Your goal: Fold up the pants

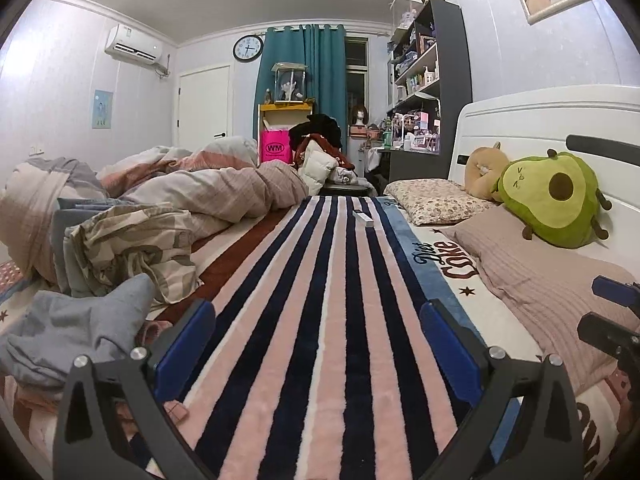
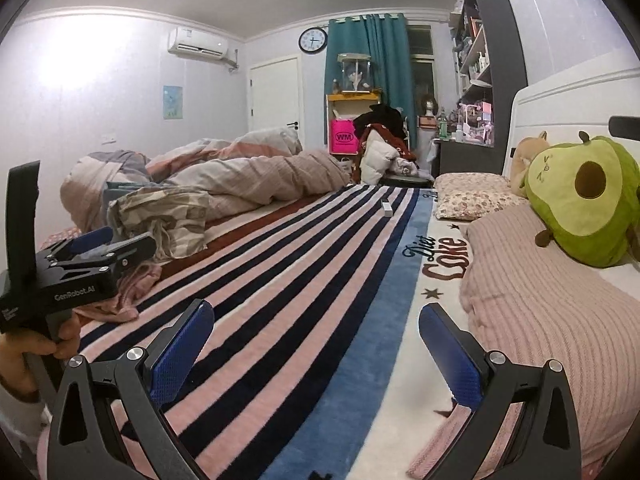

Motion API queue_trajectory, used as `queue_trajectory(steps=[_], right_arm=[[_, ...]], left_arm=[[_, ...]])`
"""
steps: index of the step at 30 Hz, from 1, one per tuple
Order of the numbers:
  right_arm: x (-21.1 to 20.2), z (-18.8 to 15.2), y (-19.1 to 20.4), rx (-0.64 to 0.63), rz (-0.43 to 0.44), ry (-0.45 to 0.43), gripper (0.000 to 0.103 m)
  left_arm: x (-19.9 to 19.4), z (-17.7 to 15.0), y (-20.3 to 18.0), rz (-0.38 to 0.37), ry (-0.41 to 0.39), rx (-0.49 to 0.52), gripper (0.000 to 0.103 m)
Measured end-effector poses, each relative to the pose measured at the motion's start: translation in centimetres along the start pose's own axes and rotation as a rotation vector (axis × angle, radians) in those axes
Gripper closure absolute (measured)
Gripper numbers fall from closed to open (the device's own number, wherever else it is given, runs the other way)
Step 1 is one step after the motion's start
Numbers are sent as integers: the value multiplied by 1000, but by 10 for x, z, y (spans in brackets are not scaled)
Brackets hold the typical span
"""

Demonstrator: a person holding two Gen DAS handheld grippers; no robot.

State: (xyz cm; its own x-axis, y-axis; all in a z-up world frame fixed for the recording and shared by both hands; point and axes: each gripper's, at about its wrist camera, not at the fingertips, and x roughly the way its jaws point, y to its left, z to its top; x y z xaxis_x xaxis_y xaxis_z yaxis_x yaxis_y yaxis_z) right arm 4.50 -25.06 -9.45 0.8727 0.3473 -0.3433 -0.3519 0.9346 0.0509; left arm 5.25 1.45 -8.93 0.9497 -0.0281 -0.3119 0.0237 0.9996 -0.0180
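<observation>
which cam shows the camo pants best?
Left wrist: the camo pants sit larger, crumpled beside the striped blanket. Right wrist shows them smaller, partly hidden behind the left gripper.

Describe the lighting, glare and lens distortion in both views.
Left wrist view: even, dim indoor light, dark corners around the fisheye circle, headboard and ceiling lines bowed, left gripper open and sharp. Right wrist view: a bright washed-out patch on the left wall, the blanket stripes fanning outward, right gripper open, edges soft.
</observation>
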Motion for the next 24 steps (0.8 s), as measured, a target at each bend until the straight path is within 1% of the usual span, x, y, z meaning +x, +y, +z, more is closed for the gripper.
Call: queue_trajectory(steps=[24], right_arm=[[-1,2,0,-1,3,-6,1]], left_arm=[[-4,1,0,5,-9,-6,2]])
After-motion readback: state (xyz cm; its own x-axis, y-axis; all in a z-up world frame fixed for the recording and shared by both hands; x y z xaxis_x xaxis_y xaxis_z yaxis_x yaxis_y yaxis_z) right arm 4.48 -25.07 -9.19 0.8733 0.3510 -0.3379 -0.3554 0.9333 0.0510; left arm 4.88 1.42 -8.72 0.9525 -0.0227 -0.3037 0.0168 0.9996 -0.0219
